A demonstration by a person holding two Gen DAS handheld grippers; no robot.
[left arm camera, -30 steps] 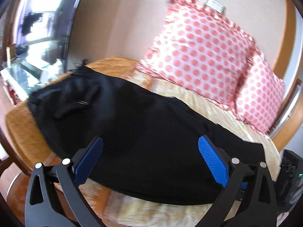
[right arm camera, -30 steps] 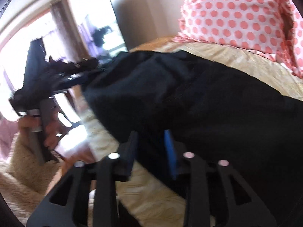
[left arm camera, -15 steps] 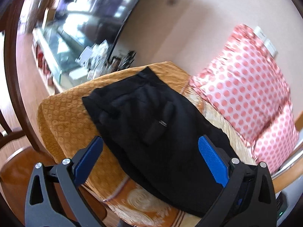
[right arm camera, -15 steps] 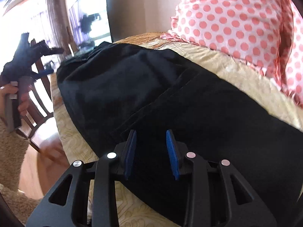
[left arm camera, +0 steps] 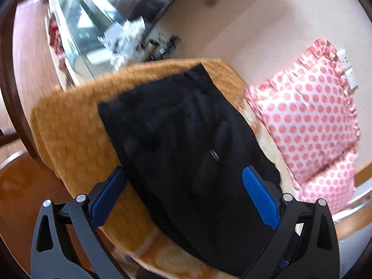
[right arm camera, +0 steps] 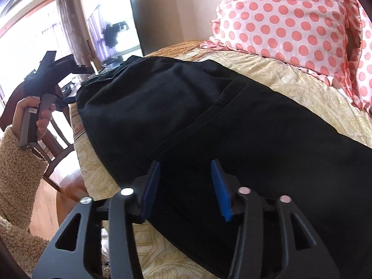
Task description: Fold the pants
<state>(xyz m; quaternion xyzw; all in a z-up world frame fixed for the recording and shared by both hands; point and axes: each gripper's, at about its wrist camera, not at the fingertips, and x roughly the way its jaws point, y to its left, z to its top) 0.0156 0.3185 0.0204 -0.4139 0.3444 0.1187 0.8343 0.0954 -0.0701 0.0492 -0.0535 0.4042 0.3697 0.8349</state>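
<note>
Black pants [left arm camera: 186,144] lie flat along the bed, waistband toward the far bed end; they also fill the right wrist view [right arm camera: 209,121]. My left gripper [left arm camera: 183,200] is open wide and empty, held above the waist end of the pants. My right gripper [right arm camera: 186,186] is partly open and empty, just above the near edge of the pants. The left gripper also shows in the right wrist view [right arm camera: 67,79], held in a hand at the far left.
Pink polka-dot pillows [left arm camera: 311,121] [right arm camera: 290,23] lean on the wall behind the pants. The bed has an orange cover [left arm camera: 69,134] and a cream patterned sheet [right arm camera: 97,162]. A glass cabinet [left arm camera: 93,30] and a wooden chair [right arm camera: 58,144] stand beside the bed.
The left gripper has swung from the pants' middle toward the waist end, staying open. The right gripper has let go and opened wider above the pants' near edge.
</note>
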